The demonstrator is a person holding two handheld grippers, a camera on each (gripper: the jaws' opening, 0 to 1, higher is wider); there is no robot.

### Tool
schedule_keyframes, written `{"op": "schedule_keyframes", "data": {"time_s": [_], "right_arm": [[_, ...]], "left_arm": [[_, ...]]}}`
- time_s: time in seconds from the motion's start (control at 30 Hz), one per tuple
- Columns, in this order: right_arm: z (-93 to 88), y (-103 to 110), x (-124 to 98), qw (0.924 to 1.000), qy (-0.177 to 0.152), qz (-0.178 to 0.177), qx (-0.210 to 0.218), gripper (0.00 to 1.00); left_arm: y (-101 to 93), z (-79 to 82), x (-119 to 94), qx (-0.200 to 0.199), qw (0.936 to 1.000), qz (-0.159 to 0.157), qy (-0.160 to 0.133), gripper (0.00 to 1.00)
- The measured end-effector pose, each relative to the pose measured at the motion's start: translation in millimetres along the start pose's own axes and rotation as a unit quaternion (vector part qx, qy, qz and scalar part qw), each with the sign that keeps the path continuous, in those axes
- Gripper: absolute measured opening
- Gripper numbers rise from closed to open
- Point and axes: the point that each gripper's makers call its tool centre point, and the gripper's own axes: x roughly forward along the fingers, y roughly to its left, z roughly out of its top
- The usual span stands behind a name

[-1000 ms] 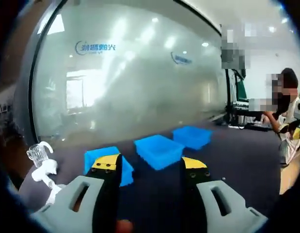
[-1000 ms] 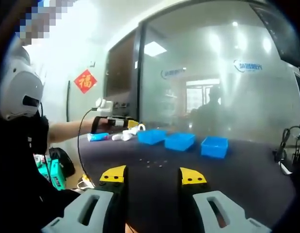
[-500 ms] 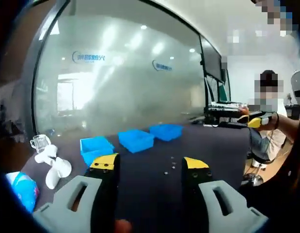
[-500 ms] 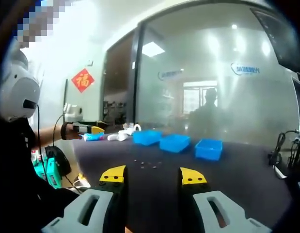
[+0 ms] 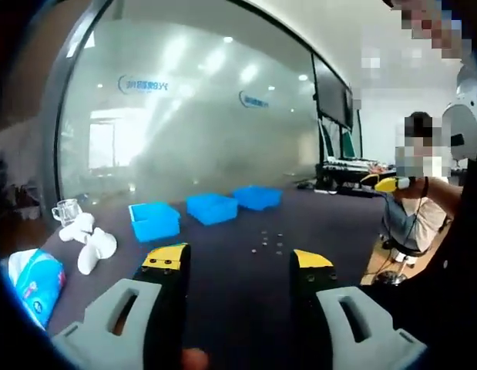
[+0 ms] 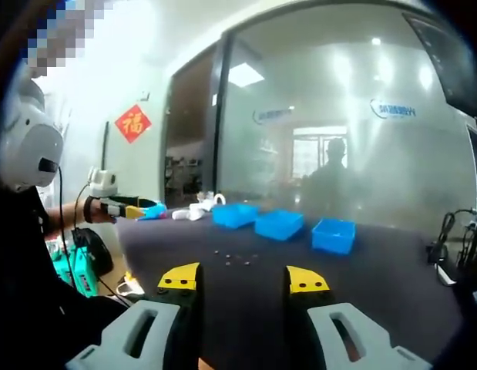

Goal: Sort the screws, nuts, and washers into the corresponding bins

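Observation:
Three blue bins stand in a row on the dark table: in the left gripper view at left, middle and right; in the right gripper view at left, middle and right. Several small metal parts lie loose on the table in front of them, also visible as specks in the right gripper view. My left gripper is open and empty above the table's near side. My right gripper is open too, empty, well short of the parts. The left gripper shows held out at far left.
White plastic pieces and a glass cup sit left of the bins, with a blue-white packet nearer. A frosted glass wall stands behind the table. A seated person is at the right. A teal object lies on the floor.
The left gripper view has swung right and pulled back, bringing the loose parts, packet and more table into sight. In the right gripper view, the outstretched left gripper has moved further left.

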Motion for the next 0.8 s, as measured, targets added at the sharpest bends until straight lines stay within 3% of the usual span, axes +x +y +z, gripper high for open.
{"op": "schedule_keyframes", "data": {"time_s": [0.3,0.8], "right_arm": [[-1.4,2.9,-0.6,1.0,0.003,0.006,-0.002,0.37],[-8.4,2.4,-3.0,1.0,0.006,0.006,0.001,0.37]], "left_arm": [[-14.8,-0.1,8.2,0.008,0.9985,-0.051,0.016,0.51],[-12.4,0.9,38.9,-0.001,0.9952,-0.082,0.054,0.51]]}}
